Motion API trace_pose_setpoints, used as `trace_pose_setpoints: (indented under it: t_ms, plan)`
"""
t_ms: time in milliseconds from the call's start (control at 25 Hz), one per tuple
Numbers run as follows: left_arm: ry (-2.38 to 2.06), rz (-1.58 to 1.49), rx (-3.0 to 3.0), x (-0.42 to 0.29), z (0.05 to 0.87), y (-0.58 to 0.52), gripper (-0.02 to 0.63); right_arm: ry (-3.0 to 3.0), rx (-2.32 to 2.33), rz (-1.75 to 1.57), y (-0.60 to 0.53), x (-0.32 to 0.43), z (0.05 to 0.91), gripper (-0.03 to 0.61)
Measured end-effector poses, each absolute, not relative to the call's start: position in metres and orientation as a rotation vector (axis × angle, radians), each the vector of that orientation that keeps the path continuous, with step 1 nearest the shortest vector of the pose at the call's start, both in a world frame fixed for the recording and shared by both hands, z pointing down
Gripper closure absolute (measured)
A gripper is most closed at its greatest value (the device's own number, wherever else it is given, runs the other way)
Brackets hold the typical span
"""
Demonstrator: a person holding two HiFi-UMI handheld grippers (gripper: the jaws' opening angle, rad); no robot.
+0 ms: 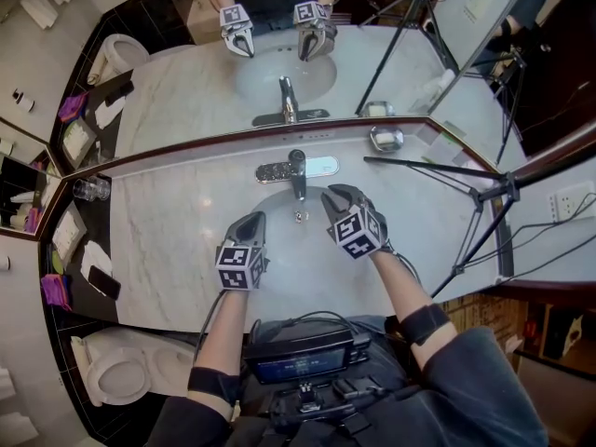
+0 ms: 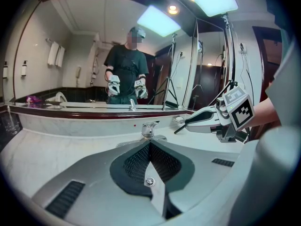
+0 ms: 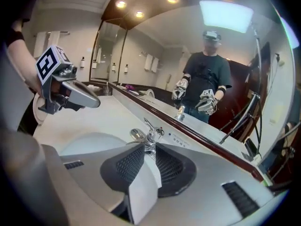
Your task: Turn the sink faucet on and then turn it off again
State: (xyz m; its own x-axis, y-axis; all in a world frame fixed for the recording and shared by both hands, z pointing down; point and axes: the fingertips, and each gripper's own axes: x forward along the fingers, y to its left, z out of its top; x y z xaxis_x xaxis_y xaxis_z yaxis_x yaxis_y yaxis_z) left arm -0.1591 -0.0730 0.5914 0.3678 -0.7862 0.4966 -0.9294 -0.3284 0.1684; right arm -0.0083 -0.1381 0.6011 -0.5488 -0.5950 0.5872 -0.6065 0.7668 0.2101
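Marble worktop [image 1: 168,240], sink in the middle. Left gripper [image 1: 255,219] hangs over the basin's near-left side, fingers pressed together, empty, well clear of the tap. Faucet [image 1: 297,170] stands at the basin's back edge by the mirror; no stream visible. Right gripper [image 1: 328,196] is just beside the spout, fingers slightly spread, nothing between them. Probably mid lever work; next move: set the fingers on the lever and tip it gently.

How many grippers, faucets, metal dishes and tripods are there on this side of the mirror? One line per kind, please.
Grippers: 2, the left gripper and the right gripper
Faucet: 1
Metal dish: 1
Tripod: 1
Total: 5
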Motion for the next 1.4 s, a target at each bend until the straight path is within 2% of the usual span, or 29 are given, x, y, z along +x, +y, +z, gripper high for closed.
trace_pose_setpoints:
  t_ms: [280, 480, 880, 1000, 1400]
  plan:
    - [-1.493, 0.447, 2.193, -0.162, 0.596, -0.074, 0.614, -2.151, 0.624, -0.382, -0.154, -0.048, 0.610, 0.382]
    - [-1.500, 0.438, 2.177, -0.166, 0.599, -0.073, 0.614, -2.036, 0.471, -0.606, -0.168, -0.072, 0.612, 0.348]
    - [-1.503, 0.438, 2.154, -0.172, 0.606, -0.075, 0.614, -1.943, 0.282, -0.690, -0.177, -0.098, 0.637, 0.353]
    - [-1.501, 0.439, 2.151, -0.172, 0.608, -0.075, 0.614, -1.936, 0.262, -0.692, -0.174, -0.098, 0.642, 0.385]
    - [-1.486, 0.441, 2.149, -0.168, 0.612, -0.077, 0.614, -1.882, 0.214, -0.731, -0.171, -0.095, 0.644, 0.396]
